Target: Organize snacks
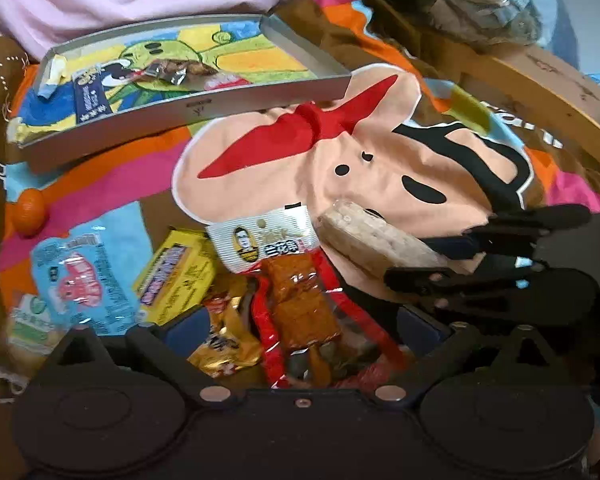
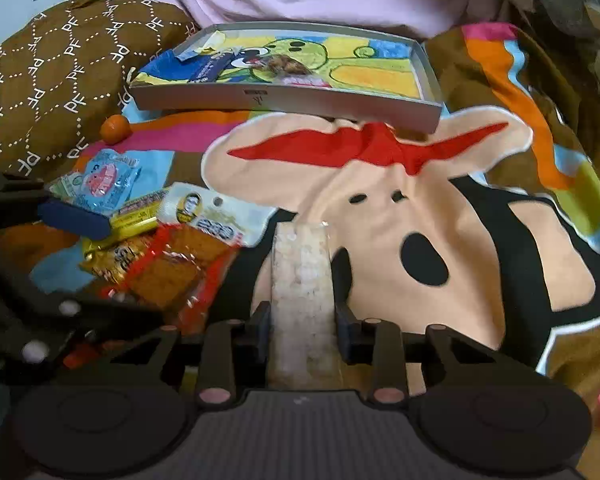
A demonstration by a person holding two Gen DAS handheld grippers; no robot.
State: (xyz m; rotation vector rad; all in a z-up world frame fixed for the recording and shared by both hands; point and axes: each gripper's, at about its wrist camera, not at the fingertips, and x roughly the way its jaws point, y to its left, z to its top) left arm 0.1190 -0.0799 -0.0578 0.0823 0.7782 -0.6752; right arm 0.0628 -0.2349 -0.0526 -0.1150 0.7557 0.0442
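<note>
Cartoon blanket (image 2: 440,216) under rice bar (image 2: 302,280), between right gripper (image 2: 302,332) pads.

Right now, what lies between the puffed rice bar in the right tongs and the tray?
Only bare cartoon blanket: nothing sits between the rice bar in the right tongs and the tray, in the right wrist view.

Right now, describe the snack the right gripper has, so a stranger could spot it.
Start at the cartoon monkey blanket. The puffed rice bar lies on its peach face, clamped by the right gripper. Unlike the printed packets left of it, it is a plain pale block.
</note>
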